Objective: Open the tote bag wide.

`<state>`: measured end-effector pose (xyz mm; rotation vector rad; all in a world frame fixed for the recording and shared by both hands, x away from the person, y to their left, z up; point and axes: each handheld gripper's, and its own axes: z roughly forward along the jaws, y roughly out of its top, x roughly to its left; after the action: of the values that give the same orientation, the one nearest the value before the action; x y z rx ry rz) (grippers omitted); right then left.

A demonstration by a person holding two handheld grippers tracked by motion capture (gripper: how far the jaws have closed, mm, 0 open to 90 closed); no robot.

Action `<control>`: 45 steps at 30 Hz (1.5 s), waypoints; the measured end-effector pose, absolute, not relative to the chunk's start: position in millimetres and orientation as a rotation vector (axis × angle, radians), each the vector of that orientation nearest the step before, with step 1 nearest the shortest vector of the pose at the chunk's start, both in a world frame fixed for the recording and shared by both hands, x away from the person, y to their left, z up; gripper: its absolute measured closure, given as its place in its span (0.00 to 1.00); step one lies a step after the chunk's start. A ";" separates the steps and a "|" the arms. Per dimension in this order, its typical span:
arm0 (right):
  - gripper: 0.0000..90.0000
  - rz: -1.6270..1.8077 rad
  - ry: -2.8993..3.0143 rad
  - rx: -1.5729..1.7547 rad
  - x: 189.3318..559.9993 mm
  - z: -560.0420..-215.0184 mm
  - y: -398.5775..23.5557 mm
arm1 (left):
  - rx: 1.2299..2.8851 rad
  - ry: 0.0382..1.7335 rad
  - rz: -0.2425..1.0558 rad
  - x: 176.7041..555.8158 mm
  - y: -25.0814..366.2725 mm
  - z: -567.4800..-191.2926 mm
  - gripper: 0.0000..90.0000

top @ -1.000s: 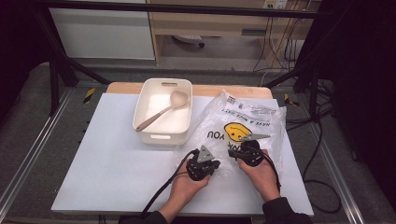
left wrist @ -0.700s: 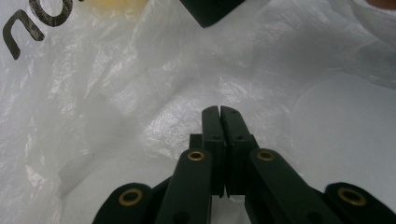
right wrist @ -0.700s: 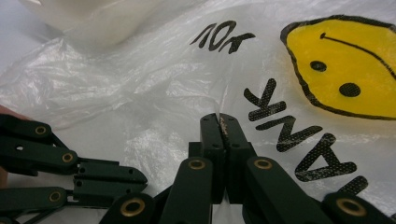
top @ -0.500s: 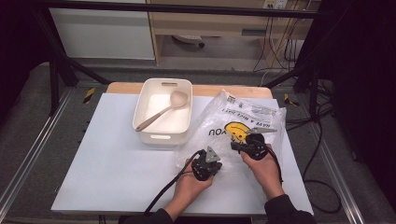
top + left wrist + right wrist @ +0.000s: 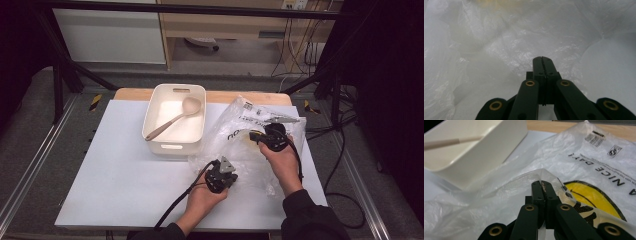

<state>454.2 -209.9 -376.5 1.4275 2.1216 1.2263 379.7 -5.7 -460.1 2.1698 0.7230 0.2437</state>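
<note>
Plastic bag (image 5: 250,135) lying just right of white tub (image 5: 175,120), touching its side. Right gripper (image 5: 543,185) clamped on a raised fold of bag film. Left gripper (image 5: 542,61) closed at bag's near edge; film between jaws not discernible.

The clear plastic bag (image 5: 584,170) carries black capital print, upside down in the right gripper view: "NICE DAY!" at the centre right, with a lone "A" at the right edge. Below it sits a yellow smiley face (image 5: 591,197). At the upper right are a barcode (image 5: 595,137), its digits too small to read, and a small round symbol (image 5: 614,150).
</note>
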 end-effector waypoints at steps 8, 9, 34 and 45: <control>1.00 1.312 2.042 1.432 464.1 -352.2 -203.7 | 2.164 0.723 0.224 381.5 -4.7 -460.3 1.00; 1.00 1.319 2.038 1.430 464.7 -348.7 -203.1 | 2.165 0.720 0.224 381.6 -4.7 -460.3 1.00; 1.00 1.358 1.965 1.378 474.9 -295.1 -203.8 | 2.198 0.697 0.206 385.5 -4.9 -457.9 1.00; 1.00 1.332 1.984 1.398 480.3 -304.9 -199.5 | 2.201 0.692 0.227 383.5 -6.0 -457.7 1.00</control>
<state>480.3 -199.5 -304.9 1.3981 1.9842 1.3323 383.5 -6.0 -457.7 2.2007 0.6917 0.2270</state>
